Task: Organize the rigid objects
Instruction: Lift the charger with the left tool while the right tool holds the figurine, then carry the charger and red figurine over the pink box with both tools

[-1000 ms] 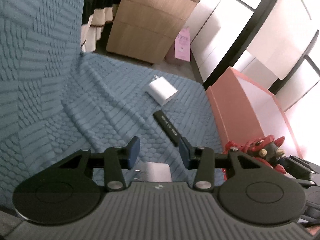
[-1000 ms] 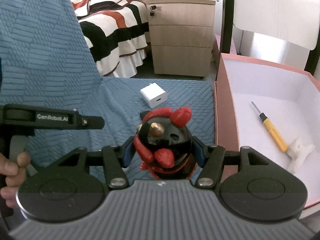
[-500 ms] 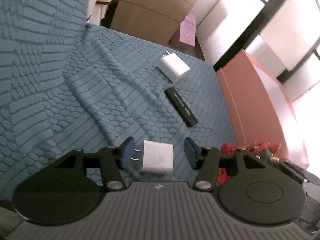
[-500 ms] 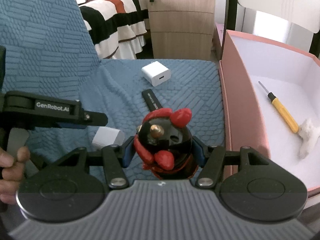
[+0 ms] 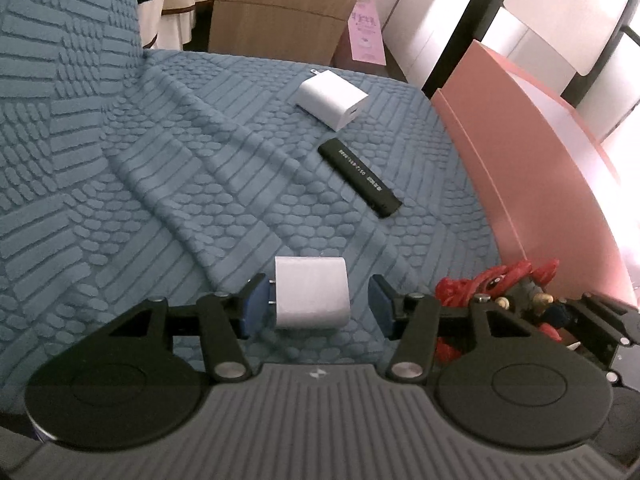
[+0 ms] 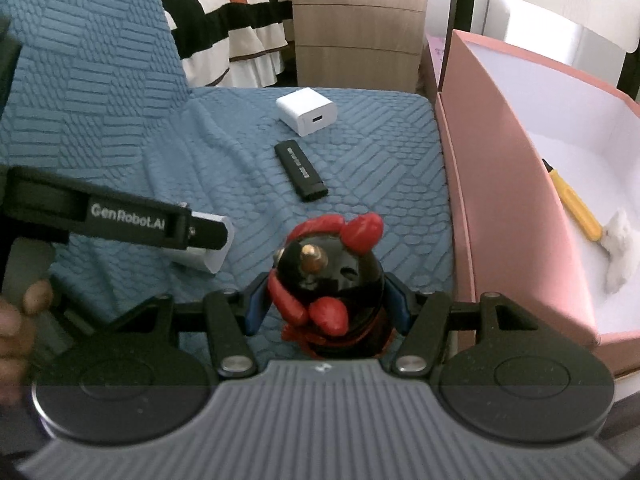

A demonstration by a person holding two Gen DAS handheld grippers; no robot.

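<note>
My left gripper (image 5: 318, 304) is open around a white plug charger (image 5: 311, 298) that lies on the blue textured cover (image 5: 160, 184); the pads stand apart from its sides. It also shows in the right wrist view (image 6: 208, 254), partly hidden by the left gripper's arm. My right gripper (image 6: 326, 306) is shut on a black and red chicken figurine (image 6: 326, 280), seen also in the left wrist view (image 5: 500, 292). A second white charger (image 5: 331, 99) (image 6: 307, 111) and a black stick-shaped device (image 5: 360, 176) (image 6: 301, 170) lie further off.
A pink open box (image 6: 472, 184) (image 5: 520, 152) stands at the right, holding a yellow-handled screwdriver (image 6: 572, 200) and a white fluffy thing (image 6: 618, 248). A wooden drawer cabinet (image 6: 356, 24) and a striped bed (image 6: 228, 20) lie beyond the cover.
My left gripper has moved forward so the near white charger now sits between its open fingers. My right gripper, still holding the chicken, has drawn back and tilted down a little.
</note>
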